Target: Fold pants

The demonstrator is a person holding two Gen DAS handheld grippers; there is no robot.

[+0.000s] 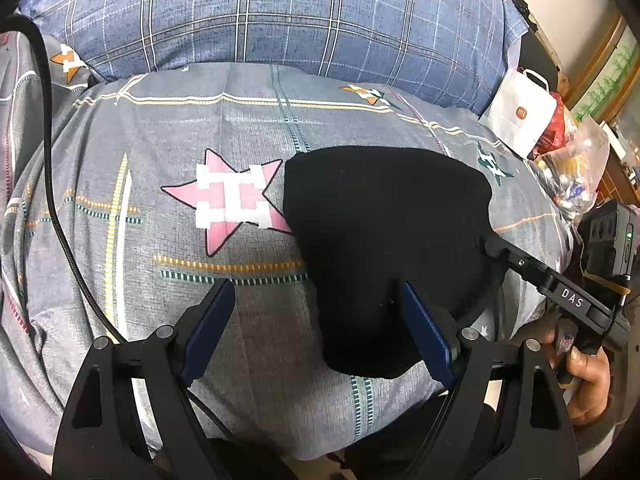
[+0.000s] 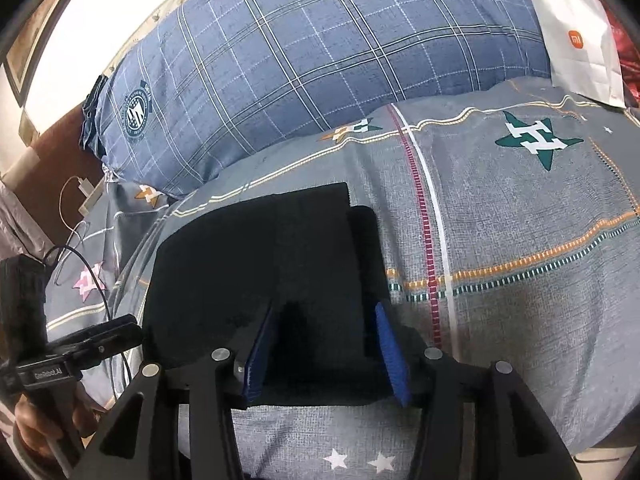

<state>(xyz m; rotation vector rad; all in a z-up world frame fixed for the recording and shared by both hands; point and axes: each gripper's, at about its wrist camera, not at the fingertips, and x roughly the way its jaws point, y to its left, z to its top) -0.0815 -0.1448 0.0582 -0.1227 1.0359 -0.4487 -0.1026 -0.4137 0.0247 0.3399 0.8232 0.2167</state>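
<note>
Your left gripper (image 1: pixel 316 320) is hanging with its fingers spread wide and nothing pinched between them: the folded black pants (image 1: pixel 384 248) are lying on the grey bedspread (image 1: pixel 160 168) with their left edge running between the two blue pads, so the right pad is sitting over the cloth and the left pad over bare bedspread. Your right gripper (image 2: pixel 326 354) is pointing down at the near edge of the same pants (image 2: pixel 260 256), its fingers standing apart on either side of a strip of black fabric; whether the pads are pressing on it, you cannot tell from here. Behind the pants a big blue checked pillow (image 1: pixel 280 12) is leaning across the head of the bed, and a white paper bag (image 1: pixel 520 114) is standing at the far right corner beside clear plastic bags (image 1: pixel 568 168). A black cable (image 1: pixel 56 208) is trailing over the bedspread left of your left gripper. The left view is showing your right hand (image 1: pixel 588 376) gripping the handle, with that gripper's tip at the pants' right edge. The right view alone is showing the squared fold with a narrower layer sticking out on the right, plus a white charger (image 2: pixel 86 188) beside the bed.
</note>
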